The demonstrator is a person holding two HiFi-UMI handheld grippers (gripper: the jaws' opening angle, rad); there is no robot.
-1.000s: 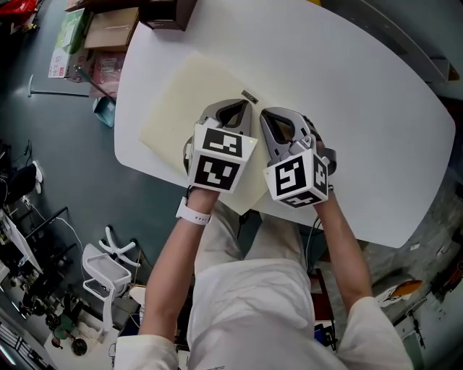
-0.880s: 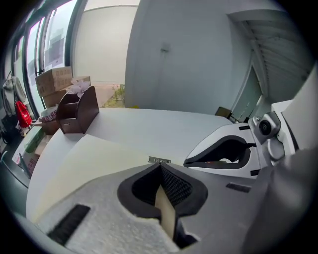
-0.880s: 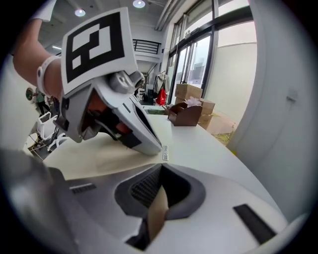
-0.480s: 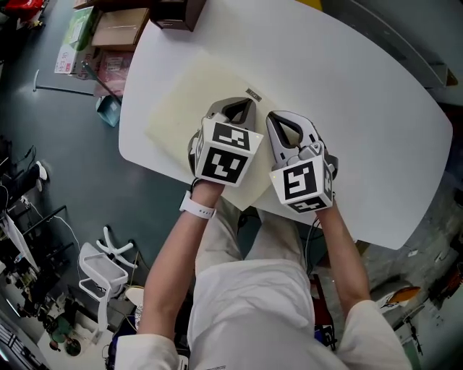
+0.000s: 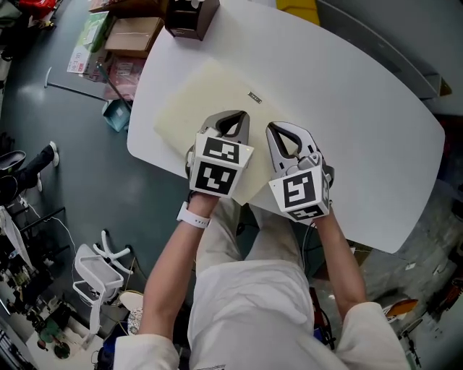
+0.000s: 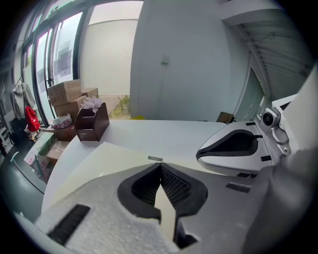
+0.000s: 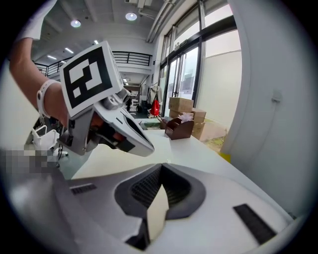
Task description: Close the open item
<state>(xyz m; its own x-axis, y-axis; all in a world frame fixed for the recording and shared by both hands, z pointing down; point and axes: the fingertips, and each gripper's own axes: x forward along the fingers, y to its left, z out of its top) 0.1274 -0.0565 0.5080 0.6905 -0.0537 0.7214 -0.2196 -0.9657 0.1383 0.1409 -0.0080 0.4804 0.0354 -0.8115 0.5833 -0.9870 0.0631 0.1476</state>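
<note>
**Holding both grippers shut above the cream folder**

From my end, the cream folder (image 5: 187, 108) lies flat on the white table (image 5: 362, 108), filling its near left corner. The folder's near side reaches the table's near edge under my 2 grippers. It reads as 1 even slab. A small dark label (image 5: 255, 97) sits at its far right edge.

My left gripper (image 5: 241, 115) hangs over the folder, pointing away from me and downward, with its tips just short of the label. In the left gripper view its jaws meet at the tips with nothing pinched between them. Only the folder's cream surface shows through the slot behind the tips.

My right gripper (image 5: 270, 127) is just beside the left one, apart from it, over the folder's right side. In the right gripper view its jaws are pressed together too, and I see nothing held in them.

A brown box (image 5: 189, 16) stands at the table's far left corner, well apart from the folder. Cardboard boxes (image 5: 130, 32) lie on the floor beyond the table's left edge. A white wristband (image 5: 192, 214) circles the left wrist.
</note>
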